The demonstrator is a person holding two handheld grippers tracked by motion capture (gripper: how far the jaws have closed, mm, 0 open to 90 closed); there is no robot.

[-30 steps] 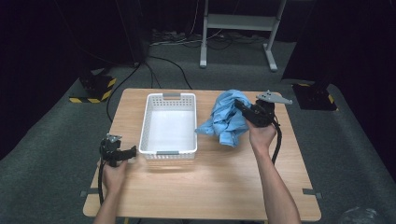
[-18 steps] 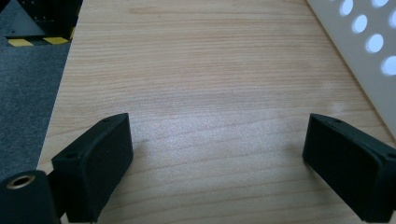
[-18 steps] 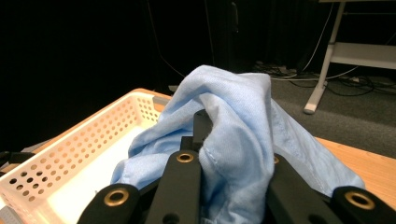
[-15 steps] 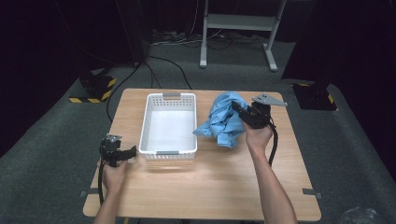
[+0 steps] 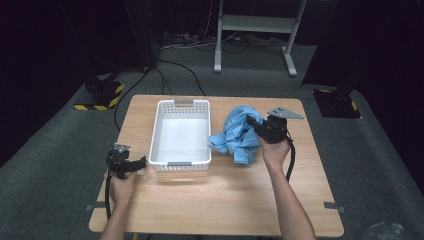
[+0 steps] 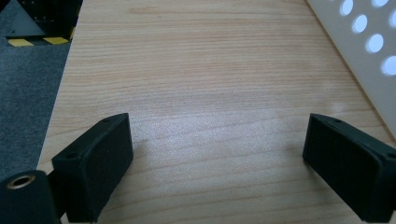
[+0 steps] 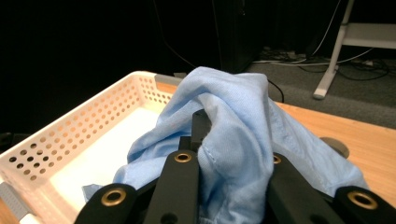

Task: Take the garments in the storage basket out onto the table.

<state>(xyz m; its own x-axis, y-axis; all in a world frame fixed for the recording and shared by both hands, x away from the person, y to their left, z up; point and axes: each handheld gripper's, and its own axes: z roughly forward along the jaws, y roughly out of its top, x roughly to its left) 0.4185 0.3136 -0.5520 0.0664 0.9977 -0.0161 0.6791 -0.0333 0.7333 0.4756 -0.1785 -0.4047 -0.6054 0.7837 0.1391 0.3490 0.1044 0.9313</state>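
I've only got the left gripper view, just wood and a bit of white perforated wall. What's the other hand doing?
Observer: The right gripper is shut on the blue cloth, lifting it just right of the white basket.
Operator: Anything in the basket yet?
Observer: No, its floor is bare in the high view; a corner of the cloth reaches its right rim.
Operator: And where's my left gripper relative to the basket?
Observer: The left gripper sits at the basket's near left corner, jaws wide apart over the table, holding nothing.
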